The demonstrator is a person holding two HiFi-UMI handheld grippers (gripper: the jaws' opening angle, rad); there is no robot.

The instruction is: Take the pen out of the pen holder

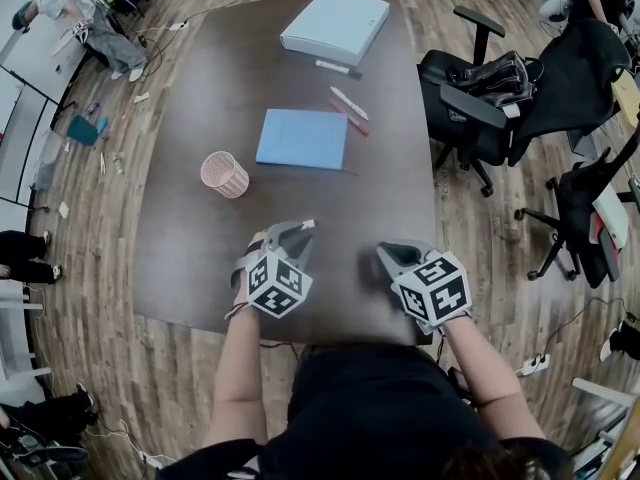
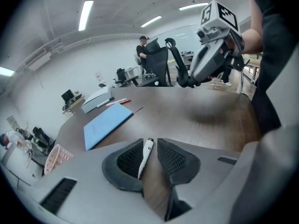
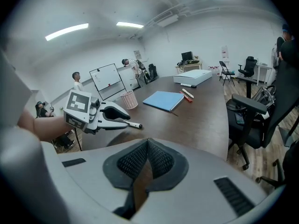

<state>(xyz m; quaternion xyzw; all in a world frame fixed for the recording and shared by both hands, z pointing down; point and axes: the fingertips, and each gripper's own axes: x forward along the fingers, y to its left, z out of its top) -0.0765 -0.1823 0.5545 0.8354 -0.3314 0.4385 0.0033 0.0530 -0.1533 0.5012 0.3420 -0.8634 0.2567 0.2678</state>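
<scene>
The pink mesh pen holder [image 1: 224, 174] stands upright on the dark table [image 1: 200, 78], left of centre; it also shows at the lower left of the left gripper view as the pen holder [image 2: 56, 157]. A white pen with a dark tip [image 2: 145, 154] lies between the pads of my left gripper [image 2: 152, 141], against the left pad, with a gap to the right pad. In the head view the pen's tip [image 1: 308, 225] pokes out beyond the left gripper [image 1: 298, 234], near the table's front edge. My right gripper [image 3: 147, 141] is shut on nothing, right of the left one.
A blue notebook [image 1: 302, 138] lies at the table's middle, with a white and a red pen [image 1: 350, 104] beyond it. A white box [image 1: 335, 23] and a marker [image 1: 338, 68] are at the far end. Black office chairs [image 1: 500, 88] crowd the right side.
</scene>
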